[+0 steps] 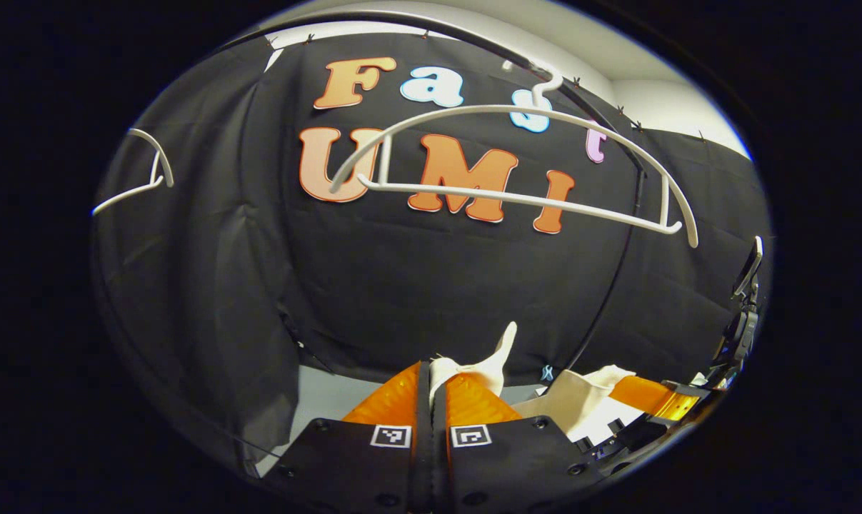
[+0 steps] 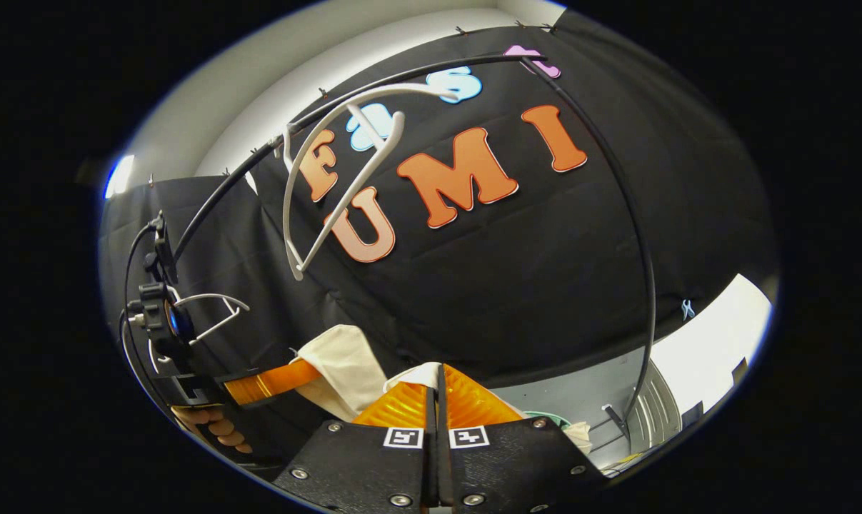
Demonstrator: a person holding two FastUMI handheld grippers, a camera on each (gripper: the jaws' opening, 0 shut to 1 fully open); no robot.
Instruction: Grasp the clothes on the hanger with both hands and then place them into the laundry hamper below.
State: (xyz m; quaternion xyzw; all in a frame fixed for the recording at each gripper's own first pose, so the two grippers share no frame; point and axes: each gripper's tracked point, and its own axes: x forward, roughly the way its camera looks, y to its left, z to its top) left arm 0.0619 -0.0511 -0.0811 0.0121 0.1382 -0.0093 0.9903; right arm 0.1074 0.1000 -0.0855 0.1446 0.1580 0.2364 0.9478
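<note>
Cream cloth: garment [image 1: 473, 371], pinched at two spots, held low beneath the rail, off the hanger; second fold [image 2: 345, 357] bunched between the two tools.
Left gripper [image 1: 434, 389]: fingers pressed together on a tuft of the garment, a point of cloth sticking up past the tips; seen from the right gripper view too [image 2: 270, 385], at lower left, clamped on the cloth's edge, a hand [image 2: 213, 425] under it.
Right gripper [image 2: 438, 389]: fingers closed on a white fold of the garment; seen also at lower right of the left gripper view [image 1: 641, 395], biting the cloth's far corner.
Hanger [image 1: 516, 164]: white plastic, bare, hooked on the black rail [image 1: 473, 43], tilted, above the garment and well apart from it.
Second hanger [image 1: 141, 178]: white, bare, far left.
Hamper: cannot tell; curved slatted rim [image 2: 655, 407] at lower right of the right gripper view, contents hidden.
Floor [image 1: 331, 396]: grey, below the black cloth wall.
</note>
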